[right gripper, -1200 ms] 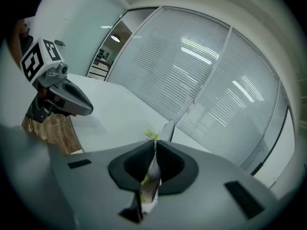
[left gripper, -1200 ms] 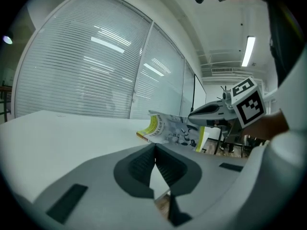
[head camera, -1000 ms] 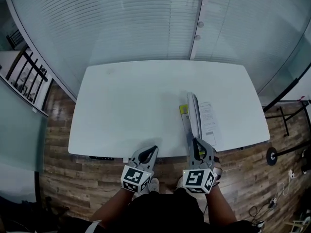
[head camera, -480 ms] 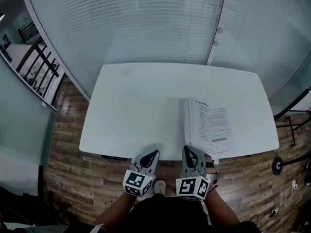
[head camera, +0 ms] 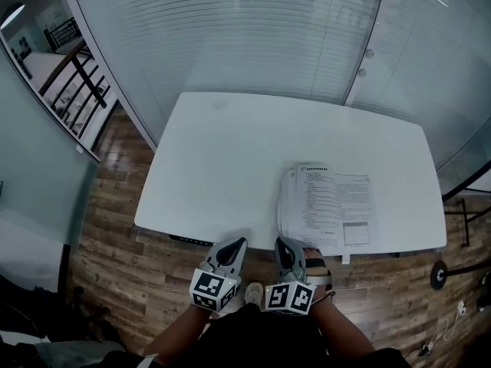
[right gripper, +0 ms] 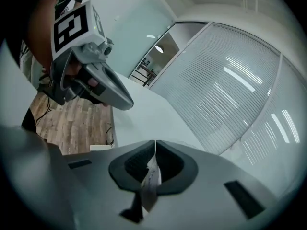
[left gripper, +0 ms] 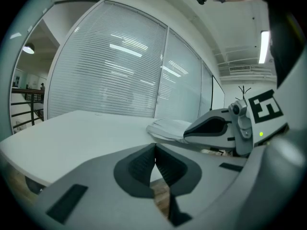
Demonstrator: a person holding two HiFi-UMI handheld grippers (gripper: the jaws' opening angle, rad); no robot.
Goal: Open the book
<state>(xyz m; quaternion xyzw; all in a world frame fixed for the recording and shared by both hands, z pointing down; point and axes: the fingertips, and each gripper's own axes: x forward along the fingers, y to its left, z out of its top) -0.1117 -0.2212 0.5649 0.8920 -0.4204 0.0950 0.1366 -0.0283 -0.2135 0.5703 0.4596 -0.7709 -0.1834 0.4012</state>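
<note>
- right hand-held gripper (right gripper: 155,143): jaws are closed, with a thin whitish paper strip (right gripper: 151,178) pinched between the pads and hanging out below them. can't tell if that strip belongs to the book.
- left hand-held gripper (left gripper: 155,145): jaws are pressed together, nothing in them, just pointing out over the desk.
- from the head view both sit side by side at the near edge of the desk (head camera: 222,167), close to each other, with the left one over the floor just off the edge.
- the right one's tip is right by the near left corner of the book (head camera: 330,209). whether it touches, no idea.
- the book lies open and flat on the near right part of the desk, printed page facing up, with a stack of pages along its left side.
- the rest of the white desk top is bare.
- past the desk there's a wall of glass with blinds (head camera: 253,37), wood floor (head camera: 115,228) around it, and a dark railing (head camera: 77,75) off to the far left.
</note>
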